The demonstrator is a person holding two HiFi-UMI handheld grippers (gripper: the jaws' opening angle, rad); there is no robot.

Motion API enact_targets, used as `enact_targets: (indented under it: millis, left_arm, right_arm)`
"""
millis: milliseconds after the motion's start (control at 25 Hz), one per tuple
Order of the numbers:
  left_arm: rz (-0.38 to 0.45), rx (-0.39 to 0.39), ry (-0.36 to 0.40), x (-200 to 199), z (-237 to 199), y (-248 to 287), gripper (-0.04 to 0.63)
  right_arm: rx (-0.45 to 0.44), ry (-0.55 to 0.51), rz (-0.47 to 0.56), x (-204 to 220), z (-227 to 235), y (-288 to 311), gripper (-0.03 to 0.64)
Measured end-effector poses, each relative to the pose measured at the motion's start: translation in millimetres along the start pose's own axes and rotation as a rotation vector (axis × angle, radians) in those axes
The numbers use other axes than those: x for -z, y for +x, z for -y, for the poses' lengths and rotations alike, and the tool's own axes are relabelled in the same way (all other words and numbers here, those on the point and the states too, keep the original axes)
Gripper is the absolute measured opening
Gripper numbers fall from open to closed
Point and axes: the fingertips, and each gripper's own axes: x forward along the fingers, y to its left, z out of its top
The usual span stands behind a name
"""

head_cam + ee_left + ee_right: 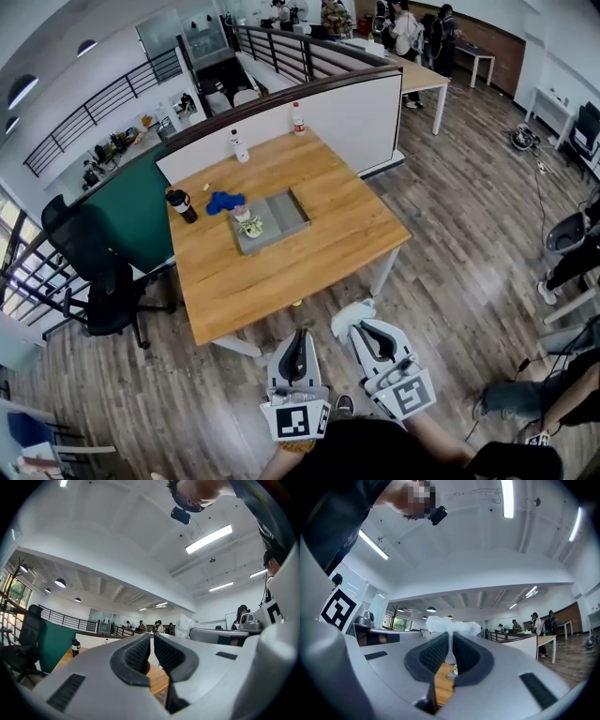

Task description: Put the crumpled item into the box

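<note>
A white crumpled item (351,315) is pinched in my right gripper (359,328), which is held low off the near edge of the wooden table (319,202). In the right gripper view the crumpled item (452,624) sticks up from between the pads of the right gripper (451,651). The grey box (291,214) lies in the middle of the table with a small crumpled thing (248,224) inside it. Beside the right one, my left gripper (301,336) points at the table. The left gripper (152,648) has its jaws together with nothing between them.
A blue object (224,201) and a black cup (182,204) sit left of the box. Two white bottles (240,145) (298,118) stand along the far edge by a partition. A black office chair (89,272) is at the table's left. People stand far back.
</note>
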Motion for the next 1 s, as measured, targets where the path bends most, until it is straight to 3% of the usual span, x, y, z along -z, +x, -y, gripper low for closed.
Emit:
enact_targets:
  millis: [600,880,1000]
  left_arm:
    - [0.018,0.048,-0.046,19,-32,77,0.041]
    - [0.016,0.018,-0.062,26,-70,114,0.041]
    - [0.022,0.006,-0.066,27,-85,129,0.041]
  right_arm:
    - [0.046,-0.053,-0.027,12,38,63,0.035]
    - [0.023,-0.055,-0.041,20,46,111,0.035]
    - [0.021,-0.075,0.000,14,53,134,0.035]
